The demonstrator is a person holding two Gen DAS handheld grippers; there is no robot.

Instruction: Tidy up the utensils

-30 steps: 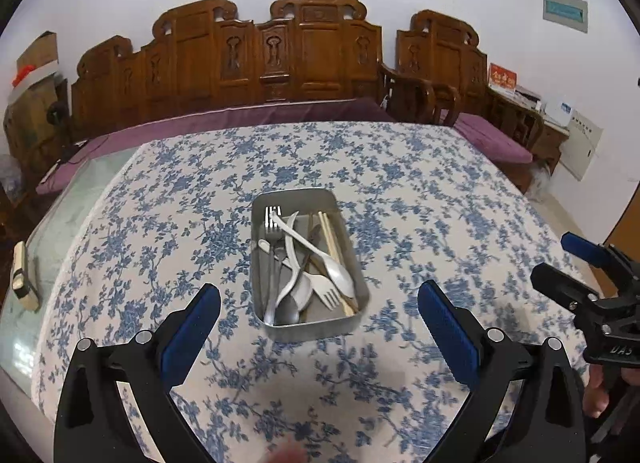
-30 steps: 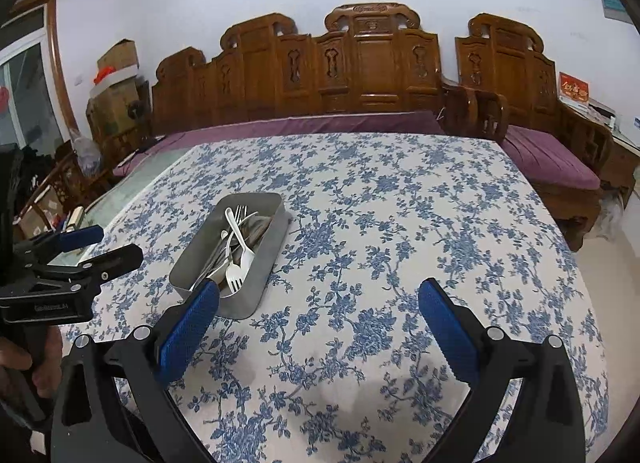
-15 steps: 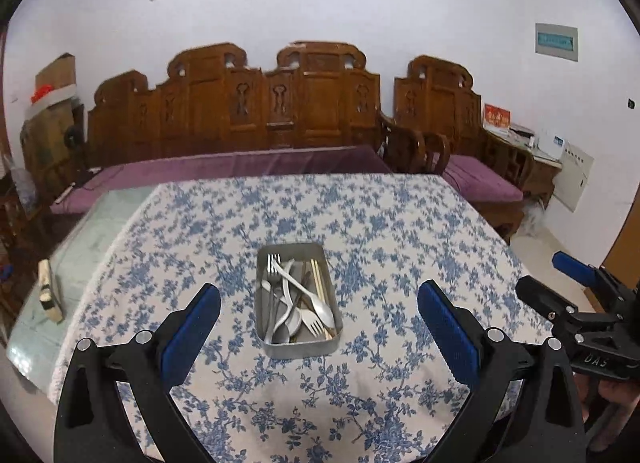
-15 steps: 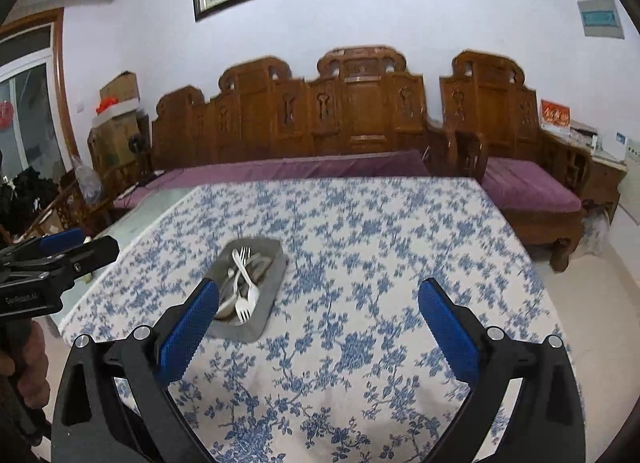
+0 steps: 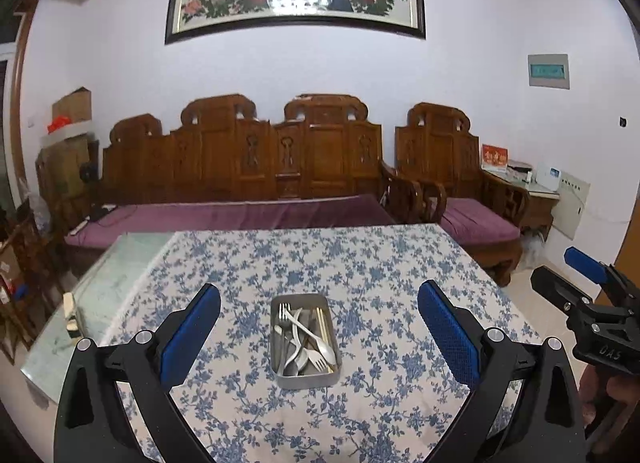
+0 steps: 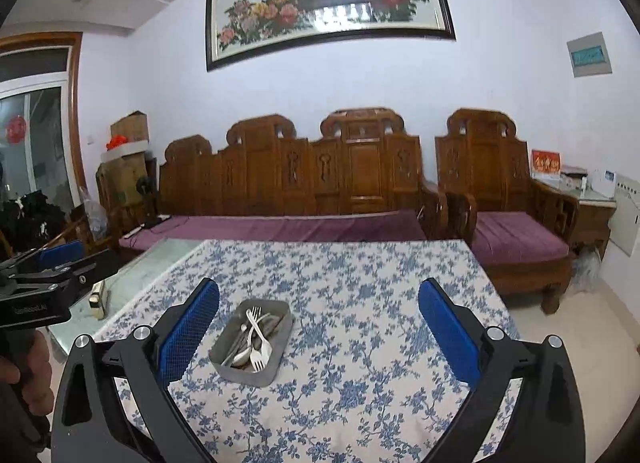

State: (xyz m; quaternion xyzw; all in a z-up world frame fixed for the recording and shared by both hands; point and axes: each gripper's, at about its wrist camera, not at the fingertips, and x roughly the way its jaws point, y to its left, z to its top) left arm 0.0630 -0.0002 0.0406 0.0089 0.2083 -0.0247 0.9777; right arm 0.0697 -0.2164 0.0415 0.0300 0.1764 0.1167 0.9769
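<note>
A rectangular grey metal tin [image 5: 305, 343] of jumbled steel forks, spoons and chopsticks [image 5: 301, 339] sits mid-desk [image 5: 360, 263], while left gripper [image 5: 319, 333] and right gripper [image 6: 319, 333] hover wide open, empty, near the desk's front edge, seemingly finished.

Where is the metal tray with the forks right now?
The tray sits on the flowered tablecloth, near the table's front edge. In the left wrist view it is centred between the open jaws; in the right wrist view it lies left of centre.

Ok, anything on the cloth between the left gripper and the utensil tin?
Nothing: the left wrist view shows only bare floral tablecloth between the open left gripper and the metal tin.
</note>
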